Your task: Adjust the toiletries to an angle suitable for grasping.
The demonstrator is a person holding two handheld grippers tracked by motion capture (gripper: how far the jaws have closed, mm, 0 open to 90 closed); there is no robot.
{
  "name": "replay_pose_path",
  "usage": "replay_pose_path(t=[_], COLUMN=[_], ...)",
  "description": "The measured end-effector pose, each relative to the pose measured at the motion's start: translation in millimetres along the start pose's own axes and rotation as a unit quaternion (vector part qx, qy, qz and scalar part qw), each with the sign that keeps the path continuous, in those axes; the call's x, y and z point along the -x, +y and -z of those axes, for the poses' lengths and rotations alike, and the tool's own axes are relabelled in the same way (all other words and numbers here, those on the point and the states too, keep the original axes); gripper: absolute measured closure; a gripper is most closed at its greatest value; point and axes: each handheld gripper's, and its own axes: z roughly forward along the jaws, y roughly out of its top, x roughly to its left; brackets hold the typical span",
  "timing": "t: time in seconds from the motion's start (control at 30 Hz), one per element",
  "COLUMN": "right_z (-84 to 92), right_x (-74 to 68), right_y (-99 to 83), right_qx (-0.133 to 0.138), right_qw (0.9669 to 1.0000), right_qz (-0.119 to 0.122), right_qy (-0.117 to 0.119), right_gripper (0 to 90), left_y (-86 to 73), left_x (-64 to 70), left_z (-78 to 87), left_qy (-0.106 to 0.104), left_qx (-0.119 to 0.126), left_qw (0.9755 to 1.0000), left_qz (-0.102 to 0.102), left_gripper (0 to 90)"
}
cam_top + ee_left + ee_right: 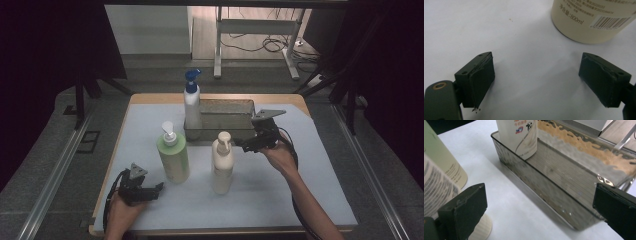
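Cream pump bottle (222,162) upright on white mat (310,190), just in front of grey tray (227,120). Left of bottle: left gripper (159,188), low on mat, jaws wide apart, empty; green pump bottle (173,152) upright. Behind and right of bottle: white blue-pump bottle (192,102) standing in tray's left end; right gripper (239,144), jaws wide apart, holding nothing.

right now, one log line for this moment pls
left gripper: open, beside green bottle | right gripper: open, near cream bottle | white bottle: upright in tray
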Motion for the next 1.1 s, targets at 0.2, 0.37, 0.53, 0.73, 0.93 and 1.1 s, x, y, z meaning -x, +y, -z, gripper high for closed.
replay_pose_path(t=[0.2,0.37,0.53,0.73,0.93,1.1], right_z=[12.5,22.7,28.9,38.0,43.6,45.2], right_x=[-2.8,-5.0,-9.7,-20.3,-27.0,-32.0], right_y=[-9.7,-20.8,-28.7,-43.0,-53.1,-68.3], right_qx=[0.008,-0.001,-0.006,-0.015,-0.007,-0.002], right_qw=[0.9998,0.9997,0.9998,0.9998,0.9998,0.9995], right_qz=[-0.018,-0.021,-0.014,-0.01,-0.014,-0.017], right_qy=[-0.004,-0.013,-0.015,0.0,0.016,0.028], right_gripper=[0.0,0.0,0.0,14.9,30.5,53.1], left_y=[0.0,0.0,0.0,0.0,0.0,0.0], left_x=[0.0,0.1,0.1,0.1,0.1,0.3], left_z=[0.0,0.0,0.0,0.0,0.0,0.0], left_qy=[0.0,0.0,0.0,0.0,0.0,0.001], left_qx=[0.0,0.0,0.0,0.0,0.0,0.0], left_qw=[1.0,1.0,1.0,1.0,1.0,1.0], left_qz=[0.0,0.0,0.0,0.0,0.0,0.0], left_gripper=[13.3,13.2,13.2,13.3,13.3,13.3])
